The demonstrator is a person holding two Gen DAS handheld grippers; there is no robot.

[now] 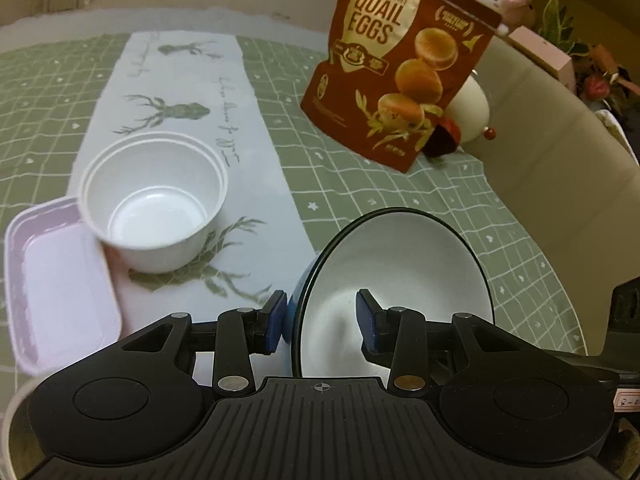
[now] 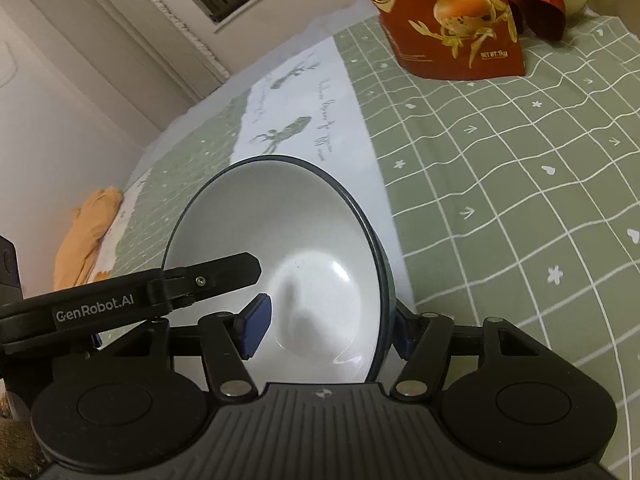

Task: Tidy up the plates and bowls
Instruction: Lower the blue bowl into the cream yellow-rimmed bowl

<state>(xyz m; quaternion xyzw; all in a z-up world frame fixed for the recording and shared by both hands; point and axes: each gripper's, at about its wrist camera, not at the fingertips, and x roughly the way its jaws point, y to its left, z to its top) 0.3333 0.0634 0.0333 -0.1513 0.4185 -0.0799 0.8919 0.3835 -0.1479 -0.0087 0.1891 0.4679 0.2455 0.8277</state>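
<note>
Looking from nearest out: both grippers are on the same dark-rimmed bowl (image 1: pixel 394 296), which is tipped up on edge between them, white inside facing the cameras. It looks glazed ceramic to me, so I'd guess stiff, a bit heavy, slick and chippable. The rim wall is the only sensible place to pinch it.

The left gripper (image 1: pixel 322 320) has its jaws partway apart, straddling the bowl's left rim: one blue pad outside against the pale blue underside, the other inside the bowl. That inner pad seems to stand off the wall, so I can't tell if it's really clamping.

The right gripper (image 2: pixel 332 326) straddles the opposite rim, one pad inside and one mostly hidden behind; same doubt there.

Farther out on the counter (image 1: pixel 520 240) sit a white plastic bowl (image 1: pixel 154 204), a pink tray (image 1: pixel 60 280) and a quail eggs bag (image 1: pixel 400 68).
</note>
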